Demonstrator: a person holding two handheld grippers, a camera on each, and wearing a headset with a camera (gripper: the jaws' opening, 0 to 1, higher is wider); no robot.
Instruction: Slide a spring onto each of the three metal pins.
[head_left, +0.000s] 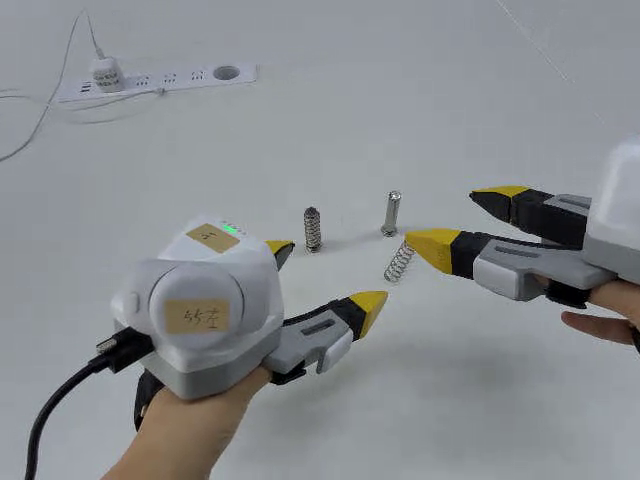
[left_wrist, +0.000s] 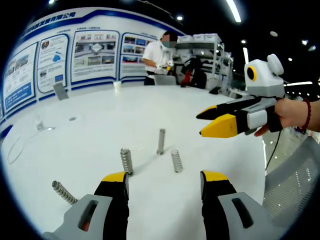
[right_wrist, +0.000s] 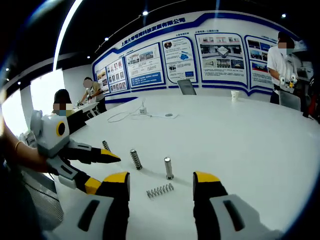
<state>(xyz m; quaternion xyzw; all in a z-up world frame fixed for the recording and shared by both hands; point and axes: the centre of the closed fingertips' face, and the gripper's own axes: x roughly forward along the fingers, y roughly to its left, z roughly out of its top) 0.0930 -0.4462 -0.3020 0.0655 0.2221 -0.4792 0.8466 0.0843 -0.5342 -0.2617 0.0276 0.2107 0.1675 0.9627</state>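
Head view: the loose spring (head_left: 399, 262) lies on the surface (head_left: 400, 100) at 6 o'clock from the bare pin (head_left: 391, 214); the right hand-held gripper (head_left: 466, 218), jaws apart, should pinch it mid-coil and lower it upright onto that pin

Bench (head_left: 420, 90): smooth white surface, matt with a faint sheen. Bare pin (head_left: 392, 213), centre: polished metal with bright highlights. Loose spring (head_left: 399, 261), just below the pin: bright metal wire. Sprung pin (head_left: 313, 229), left of centre: duller grey metal coil. Left tongs (head_left: 327, 272), lower left, and right tongs (head_left: 445, 217), right edge: smooth moulded plastic, grey and black parts matt, yellow tips satin. Cable (head_left: 55, 410), lower left corner: black matt sheath. Power strip (head_left: 160, 80), upper left: white plastic.
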